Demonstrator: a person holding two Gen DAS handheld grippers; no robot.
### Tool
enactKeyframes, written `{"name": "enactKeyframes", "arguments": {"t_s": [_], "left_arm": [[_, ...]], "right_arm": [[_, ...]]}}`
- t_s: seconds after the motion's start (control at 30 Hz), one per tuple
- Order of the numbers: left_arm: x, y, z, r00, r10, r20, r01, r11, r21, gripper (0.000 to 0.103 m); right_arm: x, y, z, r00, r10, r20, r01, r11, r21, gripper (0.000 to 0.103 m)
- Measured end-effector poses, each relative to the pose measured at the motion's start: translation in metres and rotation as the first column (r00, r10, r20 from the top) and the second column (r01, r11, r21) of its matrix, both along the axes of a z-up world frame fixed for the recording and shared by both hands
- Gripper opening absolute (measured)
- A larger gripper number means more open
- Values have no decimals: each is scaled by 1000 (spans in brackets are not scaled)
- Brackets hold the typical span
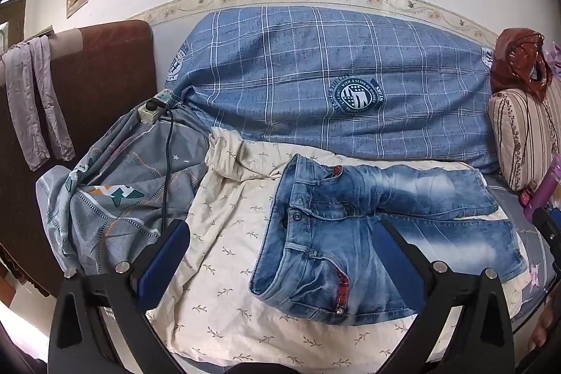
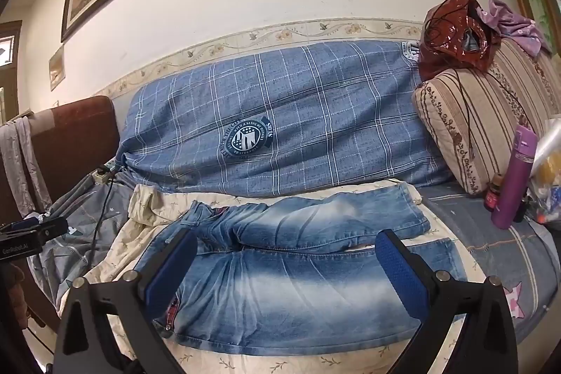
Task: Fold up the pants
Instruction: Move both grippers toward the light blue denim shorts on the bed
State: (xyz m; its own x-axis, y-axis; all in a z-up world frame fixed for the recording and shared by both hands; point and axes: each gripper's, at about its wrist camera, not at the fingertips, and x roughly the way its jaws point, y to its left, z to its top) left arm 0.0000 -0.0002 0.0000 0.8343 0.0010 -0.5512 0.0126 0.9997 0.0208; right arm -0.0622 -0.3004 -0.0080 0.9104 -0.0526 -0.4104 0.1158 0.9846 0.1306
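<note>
Here the faded blue denim pants [image 1: 368, 233] lie flat on the cream leaf-print sheet [image 1: 217, 255], waistband toward its left edge. Left gripper [image 1: 284, 255] and right gripper [image 2: 291, 269] hover wide open, empty. Pinch the near leg's waistband and hem together, then lift evenly.

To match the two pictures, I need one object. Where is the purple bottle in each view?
Left wrist view: the purple bottle shows only partly, at the far right edge.
Right wrist view: it stands upright at the right, beside the striped cushion.
Shared landmark: the round emblem on the blue checked cover.
</note>
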Motion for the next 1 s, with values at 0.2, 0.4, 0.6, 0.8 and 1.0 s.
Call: {"name": "enactKeyframes", "arguments": {"t_s": [0.2,0.4,0.6,0.8,1.0], "left_arm": [[-2,-2,0,1000,-8,3,8,1000,15,103],[-2,-7,-3,1000,-11,7,10,999,32,103],[-2,-9,-6,1000,-21,10,20,999,47,103],[0,-15,-8,999,-29,16,28,998,62,103],[3,-21,-10,999,-38,13,37,997,71,103]], "right_arm": [[-2,-1,-3,1000,-1,-6,1,1000,10,103],[-3,-2,-5,1000,-1,-12,1,1000,20,103],[-3,-4,-8,1000,-6,-20,6,1000,26,103],[-1,-8,-10,1000,-10,-27,11,999,33,103],[2,-9,-14,999,-11,-40,12,999,40,103]]}}
